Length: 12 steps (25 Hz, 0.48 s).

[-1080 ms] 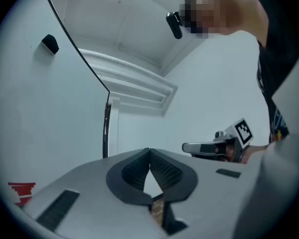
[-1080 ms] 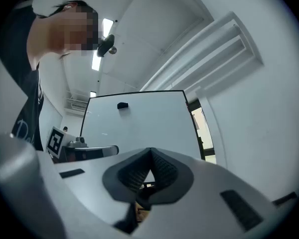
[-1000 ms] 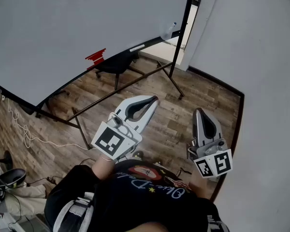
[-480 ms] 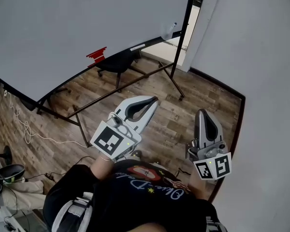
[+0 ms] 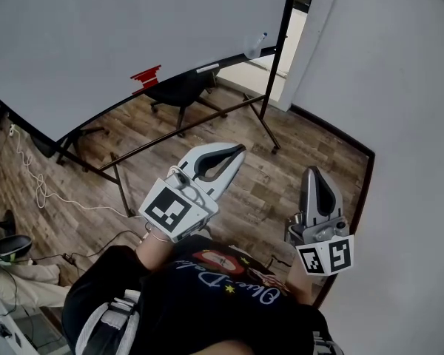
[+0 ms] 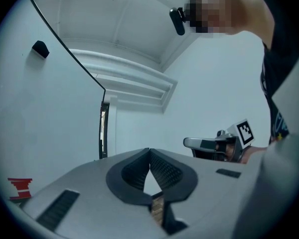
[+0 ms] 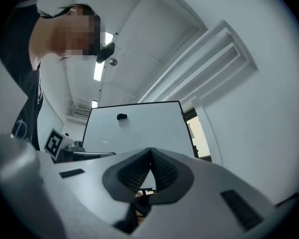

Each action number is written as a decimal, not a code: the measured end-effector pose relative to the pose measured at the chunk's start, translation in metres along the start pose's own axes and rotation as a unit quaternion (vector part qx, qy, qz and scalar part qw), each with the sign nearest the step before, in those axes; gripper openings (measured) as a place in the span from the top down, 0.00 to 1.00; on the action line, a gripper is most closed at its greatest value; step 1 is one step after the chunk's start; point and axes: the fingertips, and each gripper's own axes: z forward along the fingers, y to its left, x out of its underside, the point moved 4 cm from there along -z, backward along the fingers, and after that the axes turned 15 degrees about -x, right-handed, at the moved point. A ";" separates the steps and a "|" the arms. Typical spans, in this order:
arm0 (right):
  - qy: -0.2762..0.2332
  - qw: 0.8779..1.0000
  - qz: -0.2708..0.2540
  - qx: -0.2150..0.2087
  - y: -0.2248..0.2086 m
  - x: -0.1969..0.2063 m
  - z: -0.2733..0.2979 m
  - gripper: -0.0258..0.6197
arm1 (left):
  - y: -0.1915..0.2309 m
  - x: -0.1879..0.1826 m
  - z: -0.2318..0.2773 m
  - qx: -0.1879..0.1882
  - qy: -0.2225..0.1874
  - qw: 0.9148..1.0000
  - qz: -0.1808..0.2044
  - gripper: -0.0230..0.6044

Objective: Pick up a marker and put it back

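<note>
A large whiteboard [image 5: 111,35] on a black wheeled stand fills the upper left of the head view. On its lower edge are a red item [image 5: 146,78], a thin white stick that may be a marker [image 5: 206,68], and a small clear holder [image 5: 256,46] at the right corner. My left gripper [image 5: 237,150] is shut and empty, pointing level at the board from well short of it. My right gripper [image 5: 313,171] is also shut and empty, off to the right near the wall. Each gripper view shows pads that meet at the tips, on the left gripper [image 6: 149,151] and on the right gripper [image 7: 150,150].
A black office chair [image 5: 179,91] stands under the board, among the stand's legs [image 5: 270,135]. Cables [image 5: 29,191] trail over the wooden floor at left. A grey wall [image 5: 399,124] closes the right side. A small black item [image 7: 121,116] sticks high on the board.
Both grippers have drifted a little forward toward the whiteboard, and the view has shifted with them. Both pairs of jaws stay shut and empty.
</note>
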 end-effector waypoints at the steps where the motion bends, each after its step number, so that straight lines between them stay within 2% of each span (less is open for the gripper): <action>1: -0.001 1.000 0.002 -0.001 -0.001 0.001 -0.004 0.96 | -0.004 0.001 -0.001 -0.002 0.004 1.000 0.004 0.96; 12: -0.006 1.000 0.028 -0.005 -0.005 0.008 -0.028 0.96 | -0.028 0.002 -0.002 -0.005 0.004 1.000 0.011 0.96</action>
